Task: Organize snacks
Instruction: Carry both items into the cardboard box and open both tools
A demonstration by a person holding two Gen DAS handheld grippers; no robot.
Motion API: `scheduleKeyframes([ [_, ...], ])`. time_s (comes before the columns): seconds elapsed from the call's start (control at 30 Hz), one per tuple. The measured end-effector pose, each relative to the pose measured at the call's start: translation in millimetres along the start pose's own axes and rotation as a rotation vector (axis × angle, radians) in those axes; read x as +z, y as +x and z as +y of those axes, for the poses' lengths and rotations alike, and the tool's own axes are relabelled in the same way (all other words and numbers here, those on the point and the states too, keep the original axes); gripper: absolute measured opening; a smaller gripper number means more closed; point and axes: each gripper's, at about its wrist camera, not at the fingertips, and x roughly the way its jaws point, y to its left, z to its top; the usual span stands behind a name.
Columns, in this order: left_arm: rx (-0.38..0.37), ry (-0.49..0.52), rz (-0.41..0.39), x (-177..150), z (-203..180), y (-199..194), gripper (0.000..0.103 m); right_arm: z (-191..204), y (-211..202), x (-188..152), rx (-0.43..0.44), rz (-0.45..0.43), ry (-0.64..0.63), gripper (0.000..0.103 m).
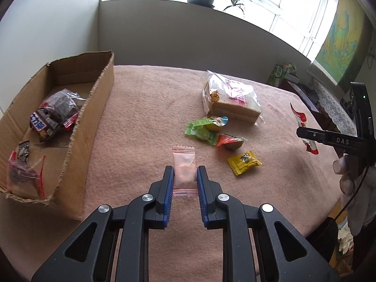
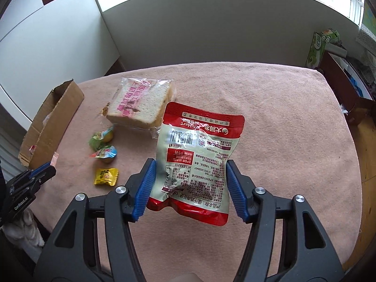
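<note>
left gripper [image 1: 185,176] pads touching both sides of pink sachet [image 1: 183,164], flat on pink cloth [image 1: 145,108]; grip appears closed but not confirmed firm. right gripper [image 2: 189,183] clamped on red-and-white pouch [image 2: 197,159], held clear of cloth. squeeze sachet at mid-body, lift straight up, carry left over torn wall of cardboard box [image 1: 94,108], release beside dark packets [image 1: 54,115]. avoid green candy [image 1: 202,132] nearby.

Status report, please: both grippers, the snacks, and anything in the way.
Left gripper shut on pink packet. Right gripper shut on red pouch, lifted. Box left, partly filled. Bread and candies loose on table; nothing blocking.
</note>
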Motion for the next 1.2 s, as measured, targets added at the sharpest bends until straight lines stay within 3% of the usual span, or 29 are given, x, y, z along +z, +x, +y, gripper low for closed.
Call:
scheduleKeyframes([
  [0.27,0.043,-0.05,-0.084,2.8,30.7,-41.5,0.018,58.9,-18.4,19.7,0.083,-0.053,-0.095,0.062],
  [0.6,0.129,-0.138,-0.16,5.9,90.5,-73.2,0.018,142.4,-12.2,52.3,0.154,-0.078,-0.23,0.062],
  [0.87,0.182,-0.182,-0.175,5.4,125.8,-79.1,0.018,210.6,18.6,75.4,0.203,-0.06,-0.309,0.062],
  [1.2,0.191,-0.203,-0.183,9.9,145.0,-74.1,0.018,280.4,68.8,96.0,0.232,-0.018,-0.395,0.063],
])
